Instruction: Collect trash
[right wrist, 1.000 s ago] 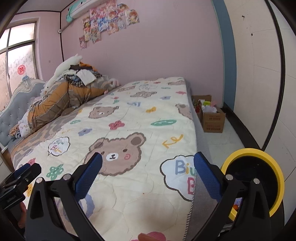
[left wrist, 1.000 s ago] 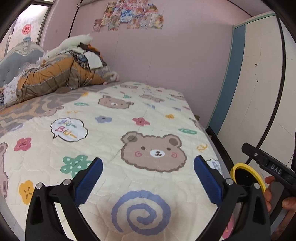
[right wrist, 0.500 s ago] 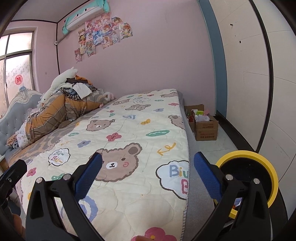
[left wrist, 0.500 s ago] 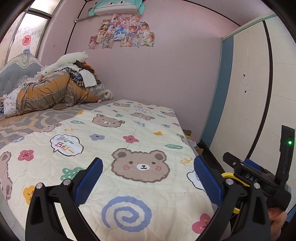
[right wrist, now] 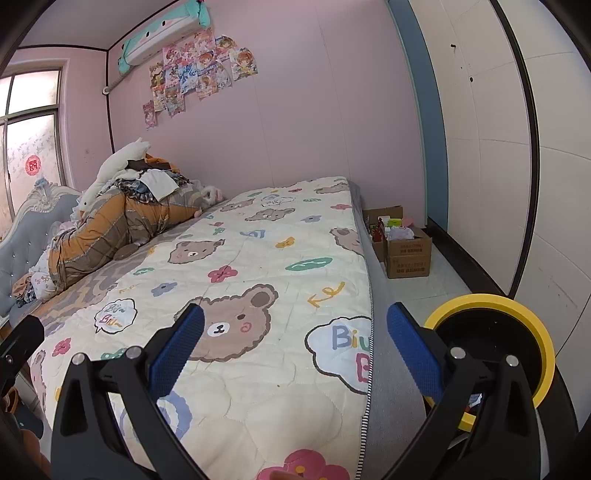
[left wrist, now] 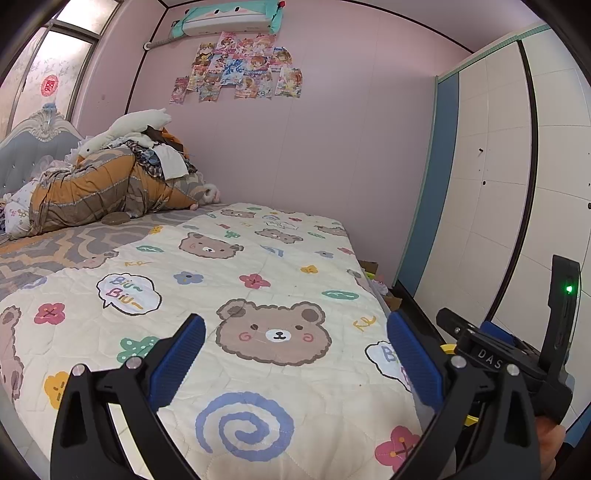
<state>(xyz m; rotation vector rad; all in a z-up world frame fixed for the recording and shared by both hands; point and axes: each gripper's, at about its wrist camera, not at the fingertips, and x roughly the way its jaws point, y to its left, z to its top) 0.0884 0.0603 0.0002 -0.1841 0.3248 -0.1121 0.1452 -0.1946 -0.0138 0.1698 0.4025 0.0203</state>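
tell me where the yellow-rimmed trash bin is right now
In the right wrist view the yellow-rimmed trash bin stands on the floor at lower right, beside the bed's foot corner, nearer than the cardboard boxes.

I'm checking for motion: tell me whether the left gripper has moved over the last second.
Yes. The left gripper has tilted upward: against the fixed posters, which sat at the left wrist view's top edge, the wall now shows higher, air conditioner included.

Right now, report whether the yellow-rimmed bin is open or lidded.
Open. The yellow-rimmed bin shows a bare dark mouth with no lid across it.
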